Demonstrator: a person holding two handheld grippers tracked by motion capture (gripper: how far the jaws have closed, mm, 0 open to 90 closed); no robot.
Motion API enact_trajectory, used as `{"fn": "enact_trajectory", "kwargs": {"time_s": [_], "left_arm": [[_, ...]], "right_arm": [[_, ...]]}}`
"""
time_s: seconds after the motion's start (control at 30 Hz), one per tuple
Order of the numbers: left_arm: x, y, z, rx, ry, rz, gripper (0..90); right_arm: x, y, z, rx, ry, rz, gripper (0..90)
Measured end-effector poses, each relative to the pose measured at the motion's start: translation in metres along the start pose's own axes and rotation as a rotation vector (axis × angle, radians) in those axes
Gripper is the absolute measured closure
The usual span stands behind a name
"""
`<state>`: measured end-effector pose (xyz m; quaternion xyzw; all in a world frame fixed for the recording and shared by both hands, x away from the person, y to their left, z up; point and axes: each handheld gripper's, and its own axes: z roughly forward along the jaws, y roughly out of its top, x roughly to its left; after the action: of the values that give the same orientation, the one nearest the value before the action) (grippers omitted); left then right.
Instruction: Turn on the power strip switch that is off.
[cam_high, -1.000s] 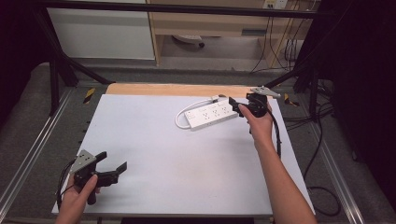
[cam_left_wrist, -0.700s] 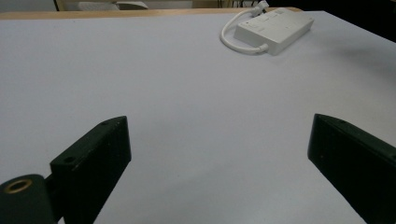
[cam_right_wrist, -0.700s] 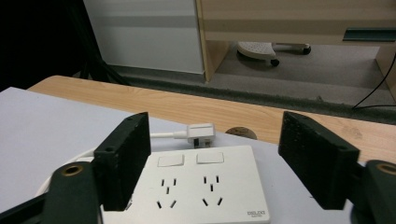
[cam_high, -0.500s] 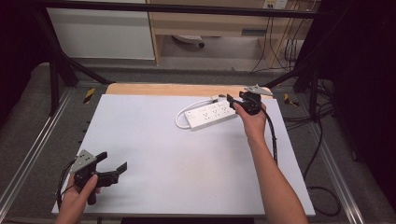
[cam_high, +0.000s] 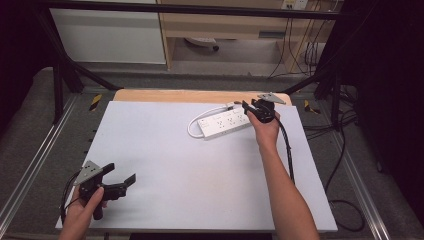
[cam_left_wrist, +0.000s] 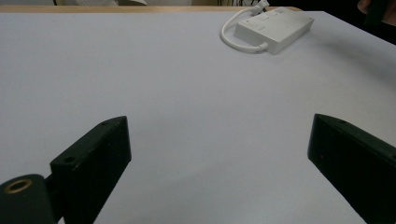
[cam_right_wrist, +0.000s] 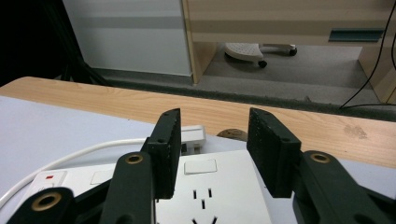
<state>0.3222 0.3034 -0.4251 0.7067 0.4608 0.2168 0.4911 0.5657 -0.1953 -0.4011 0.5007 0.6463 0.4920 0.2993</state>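
- A power strip (cam_high: 225, 124) lies on the table (cam_high: 200, 170) toward one o'clock, its cord (cam_high: 197, 122) looping off its left end.
- The right gripper (cam_high: 255, 109) sits at the strip's right end, jaws parted above its top face (cam_right_wrist: 210, 186).
- The left gripper (cam_high: 117, 177) rests at seven o'clock, jaws wide apart, well apart from the strip (cam_left_wrist: 273, 25).
- A cabinet (cam_high: 107, 35) stands beyond the table at eleven o'clock.

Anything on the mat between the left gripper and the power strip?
Nothing: in the left gripper view, bare white mat runs from the left gripper to the power strip.
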Motion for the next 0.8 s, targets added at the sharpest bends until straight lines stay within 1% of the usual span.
{"fn": "enact_trajectory", "kwargs": {"time_s": [0.07,0.17,0.4,0.5,0.53,0.6,0.8], "left_arm": [[0.0,0.0,0.0,0.0,-0.001,-0.001,6.1],[0.0,0.0,0.0,0.0,-0.002,-0.002,6.1],[0.0,0.0,0.0,0.002,-0.005,-0.001,6.0],[-0.001,0.0,0.0,0.003,-0.006,-0.001,6.0],[-0.001,0.0,-0.001,0.002,-0.007,0.0,6.0],[-0.001,0.0,-0.001,0.0,-0.006,0.002,6.1],[-0.002,0.0,-0.002,-0.004,-0.006,0.001,6.0]], "right_arm": [[-0.001,-0.001,0.002,-0.002,0.0,0.013,59.7],[-0.001,-0.003,0.005,-0.009,0.001,0.016,62.5],[0.0,-0.004,0.011,-0.003,0.004,0.004,68.6],[0.003,-0.002,0.014,-0.005,0.006,-0.018,73.9],[0.003,-0.002,0.014,-0.005,0.006,-0.018,73.9],[0.004,0.0,0.016,-0.009,0.004,-0.032,77.4],[0.005,-0.002,0.019,-0.012,0.006,-0.032,82.2]]}}
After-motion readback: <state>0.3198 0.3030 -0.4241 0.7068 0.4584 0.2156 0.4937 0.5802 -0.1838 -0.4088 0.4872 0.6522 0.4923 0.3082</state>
